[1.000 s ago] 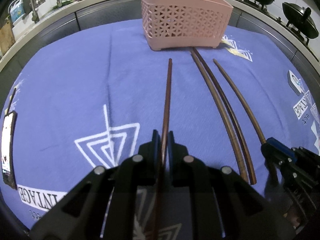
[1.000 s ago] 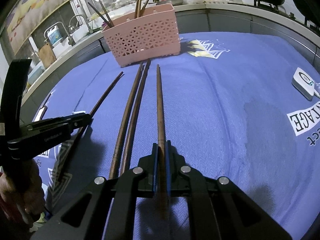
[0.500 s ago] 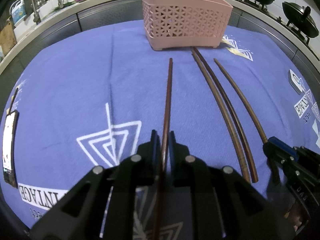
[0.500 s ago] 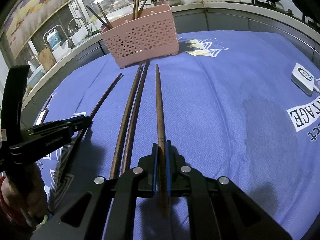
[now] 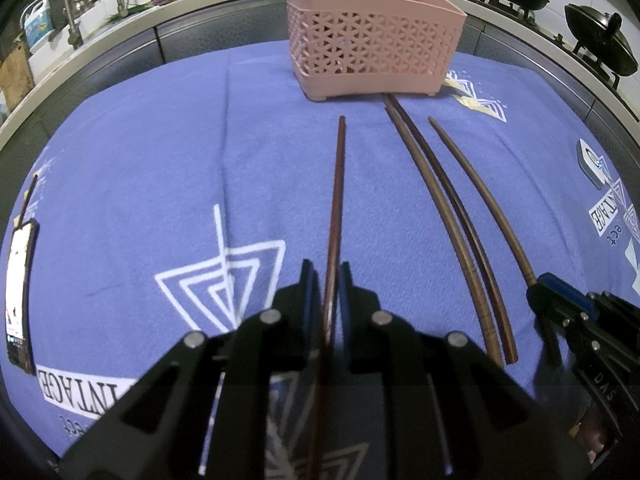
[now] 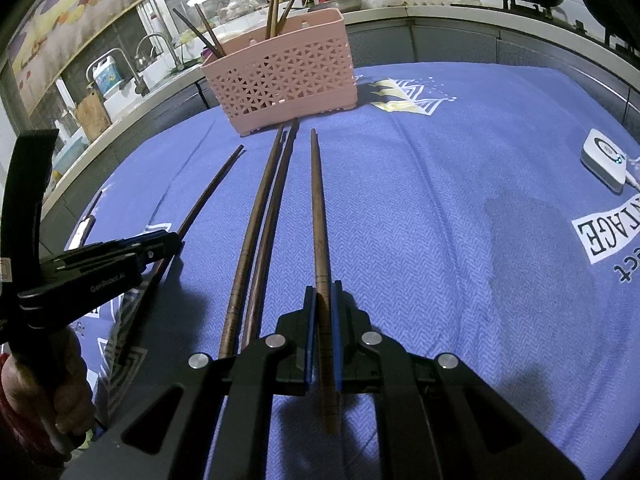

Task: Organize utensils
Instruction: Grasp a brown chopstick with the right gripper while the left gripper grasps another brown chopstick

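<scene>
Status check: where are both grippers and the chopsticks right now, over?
Left gripper shut on one chopstick; right gripper shut on another chopstick. Two loose chopsticks lie between. Path to pink basket clear.

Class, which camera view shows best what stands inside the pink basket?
The right wrist view: the pink basket sits lower in frame, so its chopsticks stick up in full. In the left wrist view the basket reaches the top edge, cutting off all but their bases.
</scene>
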{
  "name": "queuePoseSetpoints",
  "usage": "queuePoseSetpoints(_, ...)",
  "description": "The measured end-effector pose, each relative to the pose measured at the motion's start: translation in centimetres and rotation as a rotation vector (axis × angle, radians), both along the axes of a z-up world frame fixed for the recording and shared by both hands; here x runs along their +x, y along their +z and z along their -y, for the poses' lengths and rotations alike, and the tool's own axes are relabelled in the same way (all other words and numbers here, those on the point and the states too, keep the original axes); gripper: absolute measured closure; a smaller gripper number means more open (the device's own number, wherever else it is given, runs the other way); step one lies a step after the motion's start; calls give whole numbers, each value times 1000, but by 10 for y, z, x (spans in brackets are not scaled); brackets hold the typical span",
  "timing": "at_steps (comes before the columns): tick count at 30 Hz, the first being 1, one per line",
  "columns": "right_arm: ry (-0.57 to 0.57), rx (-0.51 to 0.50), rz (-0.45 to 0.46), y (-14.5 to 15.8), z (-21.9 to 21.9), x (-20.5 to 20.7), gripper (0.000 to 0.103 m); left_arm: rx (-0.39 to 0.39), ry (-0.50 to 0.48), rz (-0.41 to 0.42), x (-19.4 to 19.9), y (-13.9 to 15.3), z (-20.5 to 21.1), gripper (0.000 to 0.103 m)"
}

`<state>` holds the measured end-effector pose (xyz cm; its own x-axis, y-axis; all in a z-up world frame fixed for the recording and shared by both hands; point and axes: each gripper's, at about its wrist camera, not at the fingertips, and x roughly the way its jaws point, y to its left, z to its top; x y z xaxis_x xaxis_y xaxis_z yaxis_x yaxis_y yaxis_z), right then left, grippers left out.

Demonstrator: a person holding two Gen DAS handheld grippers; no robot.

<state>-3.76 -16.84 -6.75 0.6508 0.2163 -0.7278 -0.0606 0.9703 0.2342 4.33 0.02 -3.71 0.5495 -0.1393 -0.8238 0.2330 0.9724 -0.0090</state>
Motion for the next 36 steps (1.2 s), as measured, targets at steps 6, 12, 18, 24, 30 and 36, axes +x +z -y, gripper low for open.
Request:
queuePoseSetpoints(6, 34, -46, -25, 4, -9, 8, 84, 3, 11, -1, 4, 0, -5, 91)
queuePoseSetpoints(12, 53, -113, -56, 7, -15, 30, 84, 8, 21, 3, 9, 0, -9, 89)
queuePoseSetpoints(18, 86, -179, -59, 9, -20, 47, 84, 17, 33, 14, 14, 0, -15, 85)
queuePoseSetpoints(24, 109, -217, -53, 10, -24, 61, 84, 25, 57, 25, 19, 0, -22, 75)
queuePoseSetpoints(30, 118, -228, -56, 12, -26, 75, 84, 31, 62, 34, 22, 0, -24, 74)
queuePoseSetpoints(36, 140, -234, -67, 15, -29, 94, 84, 39, 65, 41, 25, -1, -23, 74)
